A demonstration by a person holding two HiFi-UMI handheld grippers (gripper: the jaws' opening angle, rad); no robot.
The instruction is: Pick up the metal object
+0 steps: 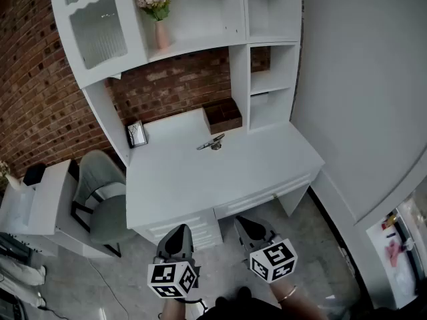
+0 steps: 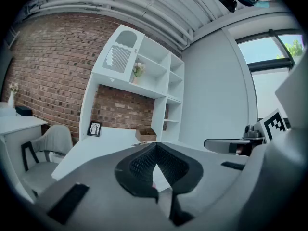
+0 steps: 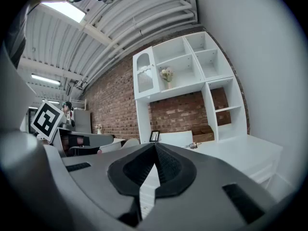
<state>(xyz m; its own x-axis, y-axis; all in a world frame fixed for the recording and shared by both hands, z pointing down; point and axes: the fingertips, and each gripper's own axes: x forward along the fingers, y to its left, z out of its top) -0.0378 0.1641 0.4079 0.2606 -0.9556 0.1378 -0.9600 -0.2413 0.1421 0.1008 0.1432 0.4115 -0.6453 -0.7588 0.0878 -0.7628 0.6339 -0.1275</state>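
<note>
The metal object (image 1: 212,142) is a small silvery piece with a long handle, lying on the white desk (image 1: 173,185) near its back, in front of a brown wooden box (image 1: 223,115). It shows far off in the right gripper view as the metal object (image 3: 194,145). Both grippers hang in front of the desk, well short of it. My left gripper (image 1: 178,233) is shut with nothing in it, as the left gripper (image 2: 155,150) tips meet. My right gripper (image 1: 249,226) is also shut and empty, the right gripper (image 3: 154,149) tips touching.
A white hutch (image 1: 200,19) with shelves and a pink vase of flowers (image 1: 158,12) rises behind the desk against a brick wall. A small picture frame (image 1: 137,133) stands at the desk's back left. A grey chair (image 1: 100,192) sits left of the desk; drawers (image 1: 187,229) face me.
</note>
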